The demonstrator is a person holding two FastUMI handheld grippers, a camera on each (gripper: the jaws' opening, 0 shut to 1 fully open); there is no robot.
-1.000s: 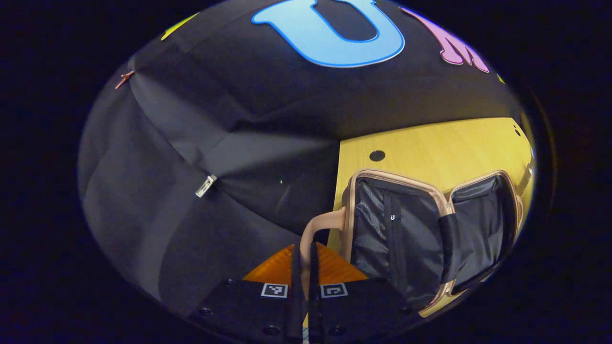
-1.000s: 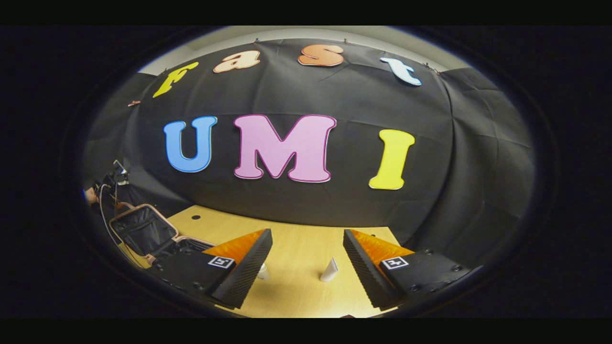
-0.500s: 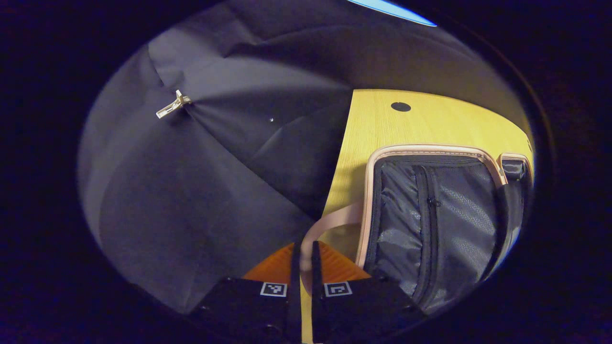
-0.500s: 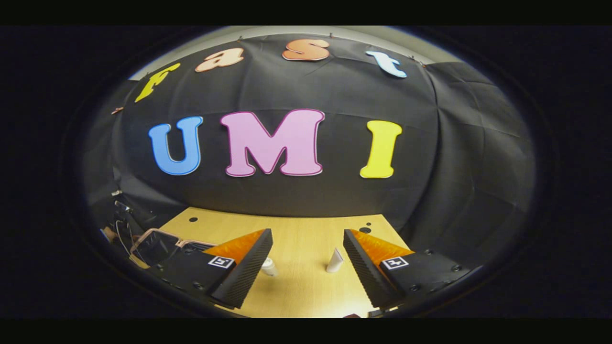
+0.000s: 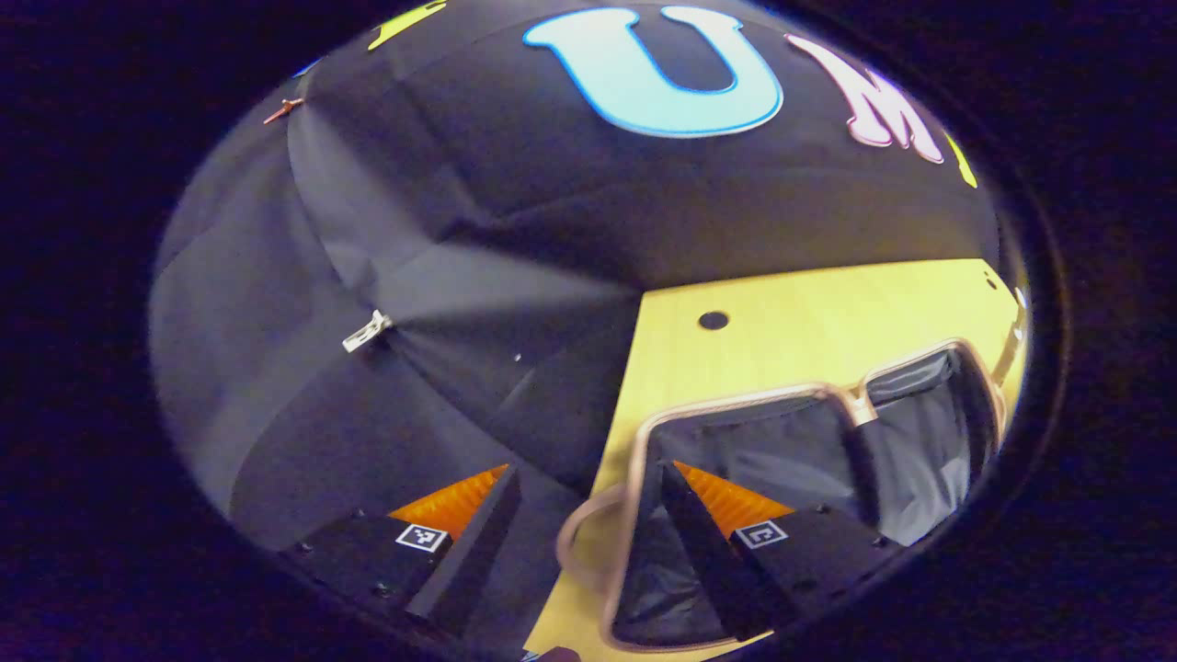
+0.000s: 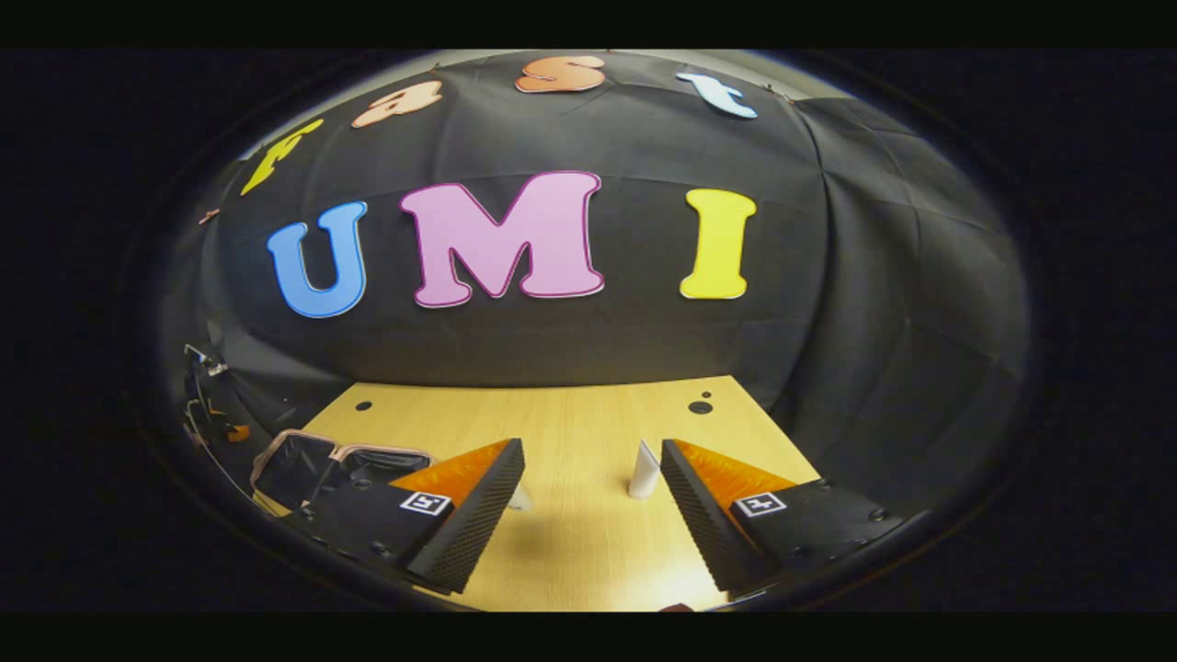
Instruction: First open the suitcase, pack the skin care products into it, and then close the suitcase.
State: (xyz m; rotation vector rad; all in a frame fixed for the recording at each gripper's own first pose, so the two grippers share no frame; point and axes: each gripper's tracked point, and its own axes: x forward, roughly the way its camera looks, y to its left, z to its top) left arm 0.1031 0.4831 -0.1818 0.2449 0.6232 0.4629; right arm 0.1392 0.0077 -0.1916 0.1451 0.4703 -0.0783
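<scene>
Left gripper point(image 5: 588, 552) spread wide, holding nothing, handle point(image 5: 575, 552) loose between fingers. Suitcase point(image 5: 809, 460) lies flat open on table point(image 5: 782, 322), so opening looks done. Right gripper point(image 6: 588, 515) also wide, empty. Just beyond: white tube point(image 6: 644, 471) upright, small bottle point(image 6: 520, 499) peeking behind left finger. Guessing packing's next: close on tube, carry left to case.

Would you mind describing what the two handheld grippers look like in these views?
Both match. The left gripper and right gripper each have two wedge-shaped fingers with ribbed orange outer faces and black textured inner pads, mounted on black blocks with visible screws. Each block carries a small square black-and-white marker.
</scene>
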